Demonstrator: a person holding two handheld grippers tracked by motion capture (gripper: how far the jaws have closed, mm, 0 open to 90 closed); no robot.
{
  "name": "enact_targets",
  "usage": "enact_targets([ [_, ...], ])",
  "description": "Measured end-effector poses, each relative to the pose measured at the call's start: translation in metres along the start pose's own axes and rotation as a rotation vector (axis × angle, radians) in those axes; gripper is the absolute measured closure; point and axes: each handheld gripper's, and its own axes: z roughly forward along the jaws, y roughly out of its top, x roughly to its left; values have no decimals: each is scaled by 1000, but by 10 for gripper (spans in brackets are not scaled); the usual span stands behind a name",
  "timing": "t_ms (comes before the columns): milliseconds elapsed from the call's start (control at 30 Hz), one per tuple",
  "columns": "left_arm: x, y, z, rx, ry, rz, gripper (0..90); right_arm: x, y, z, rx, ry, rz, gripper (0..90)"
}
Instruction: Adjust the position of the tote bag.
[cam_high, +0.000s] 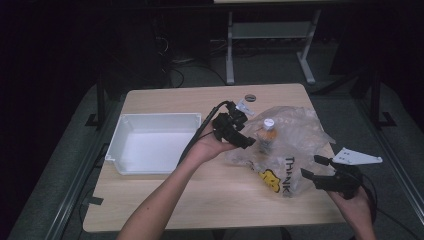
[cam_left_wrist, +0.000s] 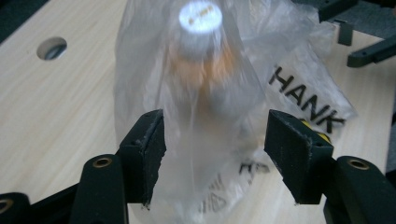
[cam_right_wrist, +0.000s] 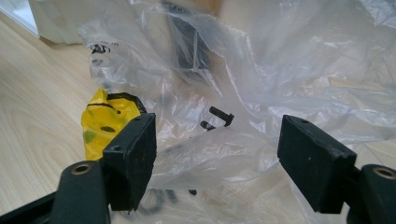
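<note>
Dim room, pale wooden table (cam_high: 165, 200). Right of a white tray (cam_high: 150, 142), a bottle (cam_high: 268, 135) stands upright, white cap up, inside a crumpled clear plastic bag (cam_high: 295, 145). Reaching across, the left gripper (cam_high: 239, 131) hovers beside it, jaws apart, gripping nothing. At the near right, the right gripper (cam_high: 315, 167) faces the bag, spread wide.
</note>
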Motion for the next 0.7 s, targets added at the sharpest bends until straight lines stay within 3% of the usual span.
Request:
enact_targets([
  [200, 3, 15, 15, 5, 4, 9, 355, -2, 0, -2, -14, -4, 0, 282],
  [433, 7, 18, 31, 28, -10, -17, 358, -3, -1, -4, -20, -3, 5, 283],
  [700, 8, 18, 39, 50, -18, -20, 437, -3, -1, -5, -30, -7, 11, 285],
])
